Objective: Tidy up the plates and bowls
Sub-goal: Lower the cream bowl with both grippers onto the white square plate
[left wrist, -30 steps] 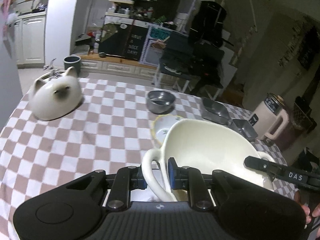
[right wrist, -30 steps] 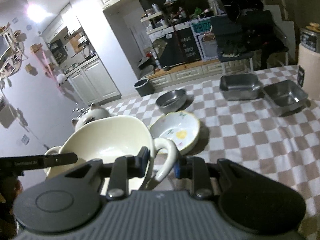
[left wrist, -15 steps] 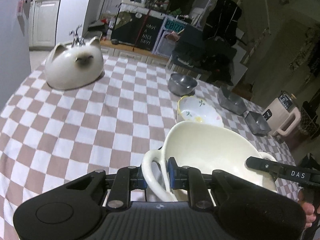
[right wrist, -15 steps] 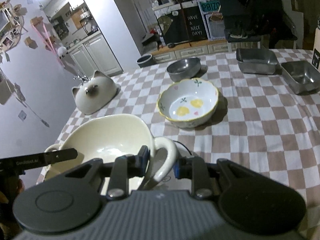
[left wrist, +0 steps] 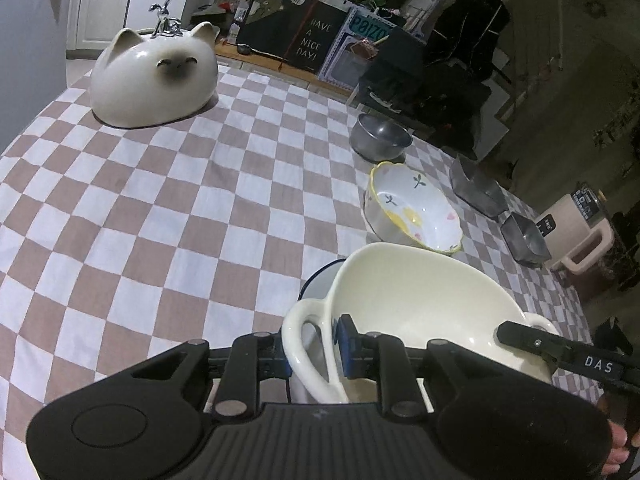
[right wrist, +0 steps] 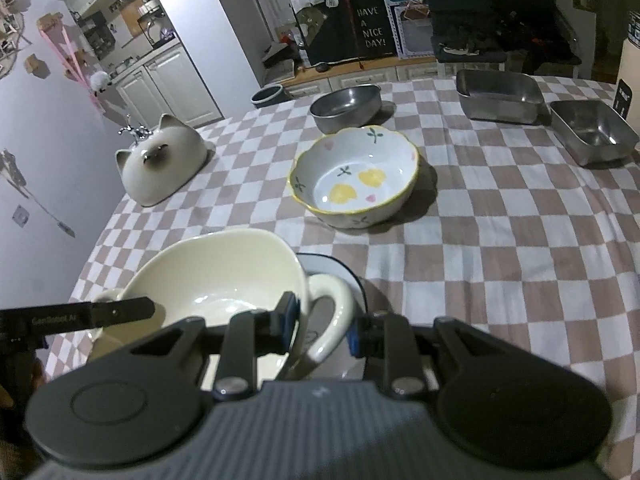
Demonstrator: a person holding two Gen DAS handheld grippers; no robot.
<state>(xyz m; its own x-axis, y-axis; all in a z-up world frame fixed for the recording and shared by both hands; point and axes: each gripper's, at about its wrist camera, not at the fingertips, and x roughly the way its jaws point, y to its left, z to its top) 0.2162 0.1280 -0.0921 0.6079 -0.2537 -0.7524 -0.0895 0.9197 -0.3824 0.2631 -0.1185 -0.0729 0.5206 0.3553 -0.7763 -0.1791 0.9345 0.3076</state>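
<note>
A cream two-handled bowl (left wrist: 420, 304) is held between the 2 grippers at the near edge of the checked worktop (left wrist: 160, 208), and it is empty inside. The left gripper (left wrist: 312, 344) pinches 1 loop handle (left wrist: 300, 340), with a blue pad on each side of it. The right gripper (right wrist: 320, 328) pinches the opposite handle (right wrist: 332, 316) the same way. Under the bowl, a white plate with a dark rim (right wrist: 340, 272) peeks out; I cannot tell whether the bowl touches it. Just beyond sits a scalloped bowl with a yellow rim and flower prints (right wrist: 356, 176), empty. Behind that stands a round steel bowl (right wrist: 346, 106), also empty as far as shows. To the right are 2 rectangular steel pans (right wrist: 500, 96), side by side, with nothing visible in them. Well apart on the far left, a cat-faced ceramic dish (left wrist: 154, 76) lies upside down on the cloth. A beige jug (left wrist: 580, 232) stands at the right edge.
</note>
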